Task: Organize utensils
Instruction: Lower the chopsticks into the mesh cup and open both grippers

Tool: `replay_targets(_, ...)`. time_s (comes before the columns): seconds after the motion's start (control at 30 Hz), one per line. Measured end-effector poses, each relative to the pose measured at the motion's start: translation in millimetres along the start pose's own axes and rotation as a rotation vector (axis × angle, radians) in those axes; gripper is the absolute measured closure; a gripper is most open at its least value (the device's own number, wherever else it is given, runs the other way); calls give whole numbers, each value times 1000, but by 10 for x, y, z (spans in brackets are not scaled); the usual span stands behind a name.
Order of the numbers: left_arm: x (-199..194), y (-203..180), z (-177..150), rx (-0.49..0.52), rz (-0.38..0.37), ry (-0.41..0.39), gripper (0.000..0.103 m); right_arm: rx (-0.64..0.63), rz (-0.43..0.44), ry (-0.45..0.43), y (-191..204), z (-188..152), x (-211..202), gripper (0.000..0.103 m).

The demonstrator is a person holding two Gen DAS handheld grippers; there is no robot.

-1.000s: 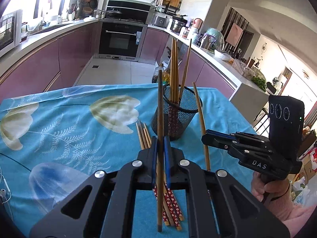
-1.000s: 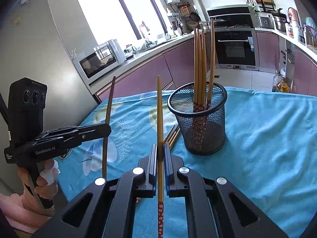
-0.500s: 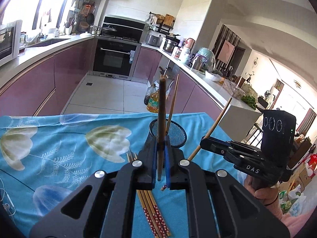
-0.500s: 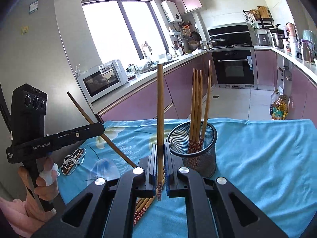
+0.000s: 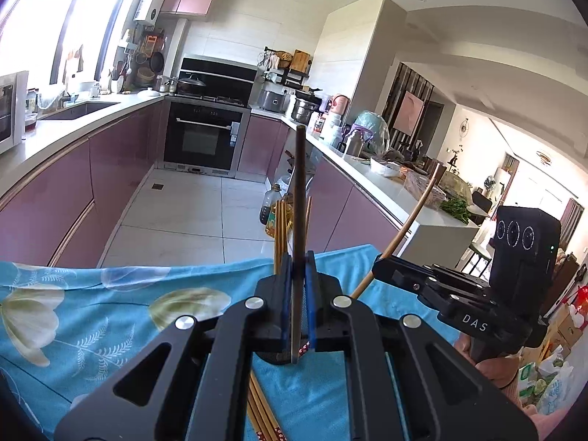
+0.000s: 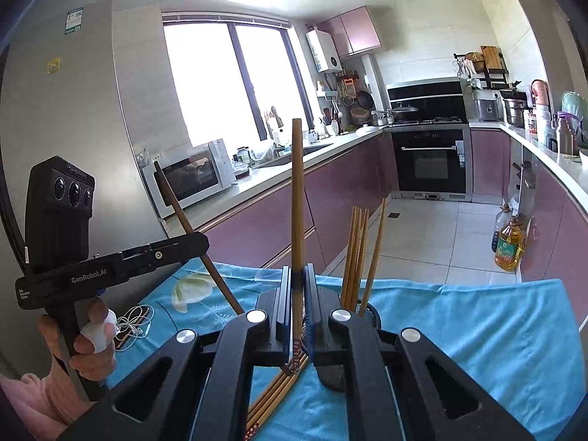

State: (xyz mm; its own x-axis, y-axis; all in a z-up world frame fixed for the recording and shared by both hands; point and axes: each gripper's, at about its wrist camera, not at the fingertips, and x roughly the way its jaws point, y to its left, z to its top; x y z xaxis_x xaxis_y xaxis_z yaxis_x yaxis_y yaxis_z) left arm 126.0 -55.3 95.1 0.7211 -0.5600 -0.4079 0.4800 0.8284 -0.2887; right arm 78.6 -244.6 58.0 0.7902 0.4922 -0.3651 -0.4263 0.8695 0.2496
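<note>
My left gripper is shut on a dark brown chopstick that stands upright between its pads. It also shows in the right wrist view, its chopstick tilted. My right gripper is shut on a light wooden chopstick; it shows in the left wrist view with its chopstick slanted. The black mesh holder, mostly hidden behind my right gripper, holds several chopsticks. More chopsticks lie on the blue cloth.
The table has a blue floral cloth. A phone with white earphones lies at its left side. Kitchen counters, an oven and oil bottles on the floor are beyond the table's far edge.
Both grippers have risen and tilted up with their chopsticks. The holder has dropped low in both views and is now largely hidden behind the fingers.
</note>
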Motion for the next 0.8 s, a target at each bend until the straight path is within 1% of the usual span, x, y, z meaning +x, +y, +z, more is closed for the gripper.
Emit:
replay_targets(0.17, 19, -80, 198, 26, 1, -35, 96, -10, -19, -19, -42, 142, 7, 97)
replay_targets(0.27, 79, -121, 286, 41, 9, -43, 96, -7, -30, -32, -85, 211, 22, 97)
replay_targets(0.43, 203, -155, 349, 54, 22, -38, 96, -8, -52, -36, -137, 253, 110, 97)
replay_targets(0.53, 259, -183, 311, 67, 39, -26, 96, -6, -70, -21, -174, 233, 189, 97)
replay_targets(0.63, 368, -192, 270, 75, 49, 7, 96, -3, -78, 8, -215, 187, 280, 97)
replay_targets(0.8, 625, -106, 155, 70, 62, 105, 96, 1, -97, 75, -250, 91, 440, 97)
